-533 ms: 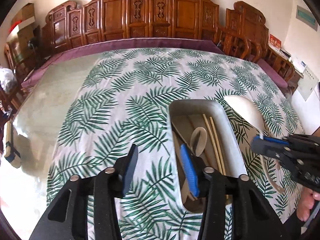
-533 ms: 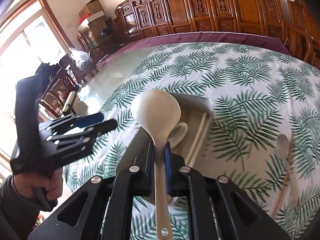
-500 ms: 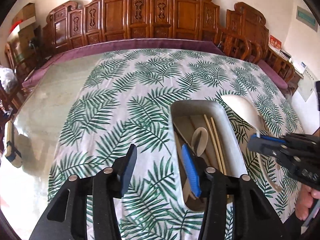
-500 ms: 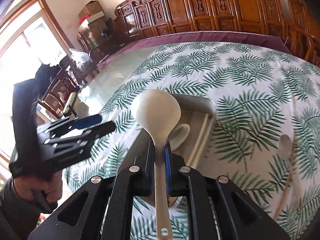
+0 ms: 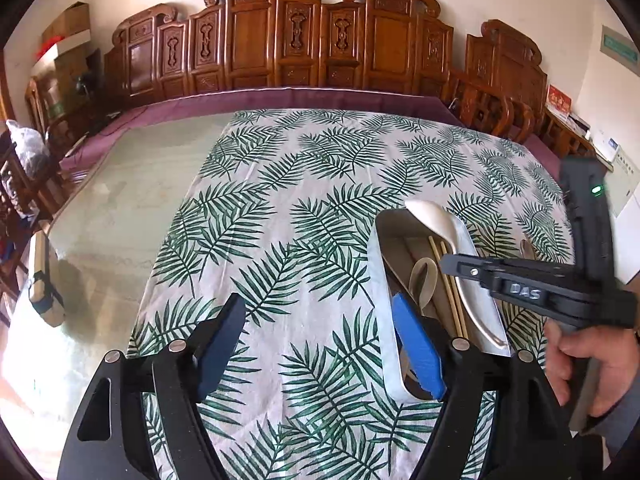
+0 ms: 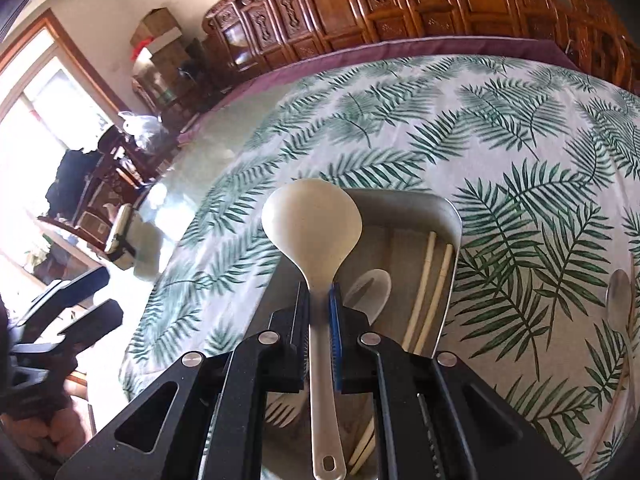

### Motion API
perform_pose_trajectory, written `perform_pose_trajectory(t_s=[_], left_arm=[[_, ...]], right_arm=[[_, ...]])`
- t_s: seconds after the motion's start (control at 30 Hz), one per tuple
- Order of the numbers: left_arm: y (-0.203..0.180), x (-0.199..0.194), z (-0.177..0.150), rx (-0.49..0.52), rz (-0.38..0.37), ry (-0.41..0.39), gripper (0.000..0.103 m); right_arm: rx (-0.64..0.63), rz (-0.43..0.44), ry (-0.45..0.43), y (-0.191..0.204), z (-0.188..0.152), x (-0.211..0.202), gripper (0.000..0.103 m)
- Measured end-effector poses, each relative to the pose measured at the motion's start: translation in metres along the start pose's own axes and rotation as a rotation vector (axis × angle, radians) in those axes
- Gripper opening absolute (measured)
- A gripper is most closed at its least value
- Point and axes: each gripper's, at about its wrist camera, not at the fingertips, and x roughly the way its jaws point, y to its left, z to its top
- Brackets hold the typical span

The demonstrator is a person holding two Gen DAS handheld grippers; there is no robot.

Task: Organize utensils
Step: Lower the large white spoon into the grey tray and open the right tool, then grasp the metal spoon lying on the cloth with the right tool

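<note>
Rice paddle point(image 6: 312, 224): I hold this cream paddle by its neck, its head raised over the far left corner of the tray; its handle runs back between the fingers toward my camera.
Right gripper point(image 6: 320, 320): clamped tight on the paddle's neck, blue pads pressing both sides. In the left wrist view it reaches in from the right point(image 5: 452, 260), above the tray's right rim.
Tray point(image 6: 452, 216): a metal trough lying lengthwise on the leaf-print cloth, directly under the paddle.
Inside the tray: a pair of chopsticks point(image 6: 430, 280) along the right wall, a pale spoon point(image 6: 370, 292) beside them, a fork point(image 6: 280, 410) at the near end under my gripper.
Left gripper point(image 5: 320, 344): fingers spread wide and holding nothing; its right blue pad sits over the tray's near left wall, its left finger above bare cloth.
Metal spoon point(image 6: 618, 296): on the cloth, well right of the tray.
Tablecloth point(image 5: 304, 184): green fern print, covering the table's middle.
Carved wooden chairs point(image 5: 312, 40): lined along the far wall.
</note>
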Motion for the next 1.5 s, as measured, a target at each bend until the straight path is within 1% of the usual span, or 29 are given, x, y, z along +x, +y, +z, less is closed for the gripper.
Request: perform_pose_trajectory(t_s=[0.03, 0.07, 0.2, 0.43, 0.5, 0.6, 0.73, 0.93, 1.1, 1.2, 1.23, 1.27, 1.3, 1.37, 1.5], left_arm=[[0.000, -0.001, 0.000, 0.000, 0.001, -0.003, 0.080], [0.000, -0.002, 0.000, 0.001, 0.002, -0.008, 0.082], [0.000, -0.004, -0.001, 0.000, -0.007, -0.010, 0.082], [-0.004, -0.007, -0.001, 0.005, -0.007, -0.007, 0.082], [-0.005, -0.009, -0.001, 0.008, -0.005, -0.009, 0.082], [-0.006, -0.012, -0.001, 0.009, -0.001, -0.011, 0.082], [-0.011, -0.015, 0.000, 0.013, 0.001, -0.015, 0.082], [-0.022, -0.016, 0.000, 0.020, -0.001, -0.015, 0.083], [-0.036, -0.020, 0.001, 0.031, -0.013, -0.018, 0.083], [-0.050, -0.021, 0.002, 0.039, -0.026, -0.017, 0.083], [-0.056, -0.021, 0.002, 0.041, -0.034, -0.017, 0.083], [-0.061, -0.021, 0.002, 0.043, -0.039, -0.017, 0.088], [-0.065, -0.021, 0.001, 0.046, -0.042, -0.020, 0.090], [-0.077, -0.020, 0.001, 0.052, -0.055, -0.026, 0.091], [-0.100, -0.012, 0.001, 0.059, -0.092, -0.012, 0.091]], right_arm=[[-0.003, -0.009, 0.005, -0.001, -0.001, 0.003, 0.011], [-0.008, -0.017, 0.009, -0.002, -0.003, 0.006, 0.011], [-0.019, -0.036, 0.021, -0.005, -0.009, 0.012, 0.011], [-0.027, -0.025, 0.016, -0.003, -0.006, 0.012, 0.011], [-0.027, -0.019, 0.011, -0.001, -0.005, 0.010, 0.014], [-0.040, -0.016, 0.014, 0.001, -0.005, 0.008, 0.014], [-0.062, -0.007, 0.003, 0.001, -0.006, -0.002, 0.015], [-0.060, 0.009, -0.009, -0.005, -0.004, -0.014, 0.015], [-0.093, 0.005, -0.039, -0.012, -0.010, -0.046, 0.015], [-0.094, -0.002, -0.069, -0.030, -0.018, -0.079, 0.015], [-0.099, -0.015, -0.077, -0.039, -0.023, -0.092, 0.018], [-0.104, -0.027, -0.083, -0.047, -0.027, -0.102, 0.021], [-0.111, -0.053, -0.089, -0.059, -0.033, -0.115, 0.028], [-0.121, -0.101, -0.082, -0.079, -0.041, -0.129, 0.028], [-0.127, -0.201, -0.059, -0.124, -0.056, -0.149, 0.028]])
